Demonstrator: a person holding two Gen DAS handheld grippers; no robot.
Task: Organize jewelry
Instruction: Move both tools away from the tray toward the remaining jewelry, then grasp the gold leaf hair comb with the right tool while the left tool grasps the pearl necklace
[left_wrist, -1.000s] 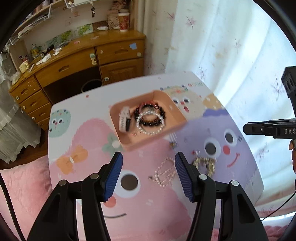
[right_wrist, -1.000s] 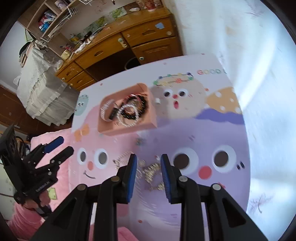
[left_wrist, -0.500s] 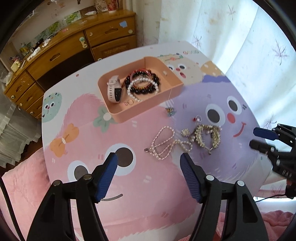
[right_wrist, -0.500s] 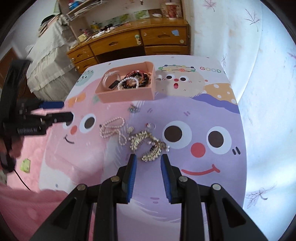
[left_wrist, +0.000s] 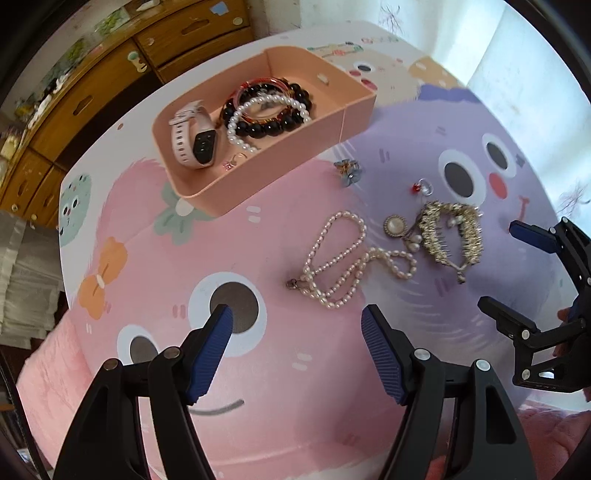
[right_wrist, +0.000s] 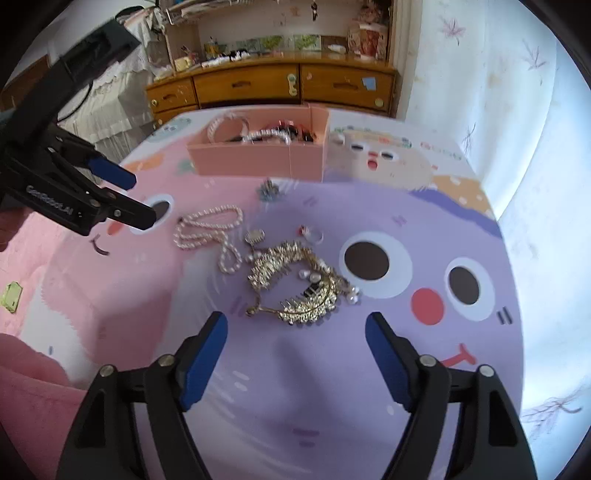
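A pink tray holds a pink watch, a pearl bracelet and a black bead bracelet. Loose on the cartoon table cover lie a pearl necklace, a gold hair comb, a round brooch, a small ring and a blue flower piece. My left gripper is open above the cover, just short of the necklace. My right gripper is open, just short of the gold comb.
A wooden dresser with drawers stands behind the table. White curtains hang at the right. Pink bedding lies at the table's left edge. The right gripper shows in the left wrist view.
Both grippers have come down closer to the table and the jewelry. The right gripper has gone from nearly shut to wide open. The left gripper has opened wider.
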